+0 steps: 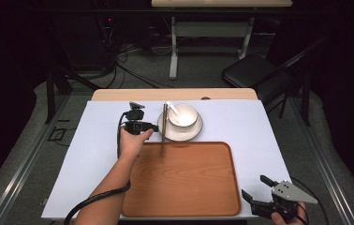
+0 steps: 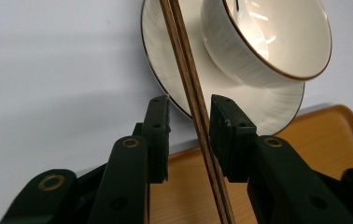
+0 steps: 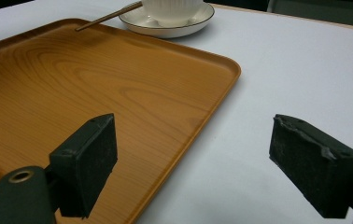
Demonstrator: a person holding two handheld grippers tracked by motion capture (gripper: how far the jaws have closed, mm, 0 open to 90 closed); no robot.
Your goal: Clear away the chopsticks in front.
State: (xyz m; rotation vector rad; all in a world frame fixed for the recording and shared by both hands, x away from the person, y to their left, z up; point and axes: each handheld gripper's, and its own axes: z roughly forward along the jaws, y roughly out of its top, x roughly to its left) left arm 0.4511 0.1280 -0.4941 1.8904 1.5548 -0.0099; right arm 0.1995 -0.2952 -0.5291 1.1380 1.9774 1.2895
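**Left tongs poised around a pair of chopsticks beside a bowl**

A white worktop point(image 1: 95, 154) seen from above holds a wooden tray point(image 1: 184, 180) near the person, and just beyond its far edge a white saucer point(image 1: 191, 133) with a white bowl point(image 1: 183, 115) on it. A white spoon point(image 1: 171, 107) rests in the bowl.

A pair of brown chopsticks point(image 1: 163, 129) lies across the left rim of the saucer, running from far to near, its near tips reaching over the tray's far edge.

The left tongs point(image 1: 154, 127), held in the person's left hand point(image 1: 133, 138), sit at the left of the chopsticks. In the left gripper view the two black jaws stand apart with the chopsticks point(image 2: 198, 112) passing between them, close against the right jaw and with a clear gap on the left. The jaws are open and not yet clamping.

The right tongs point(image 1: 254, 190) wait open and empty at the near right corner of the worktop, just off the tray's right edge.

The step in hand looks like gripping the chopsticks. To do it well, both sticks should be centred between the pads before closing, so neither slips out or rolls off the saucer rim, and the saucer should not be nudged.
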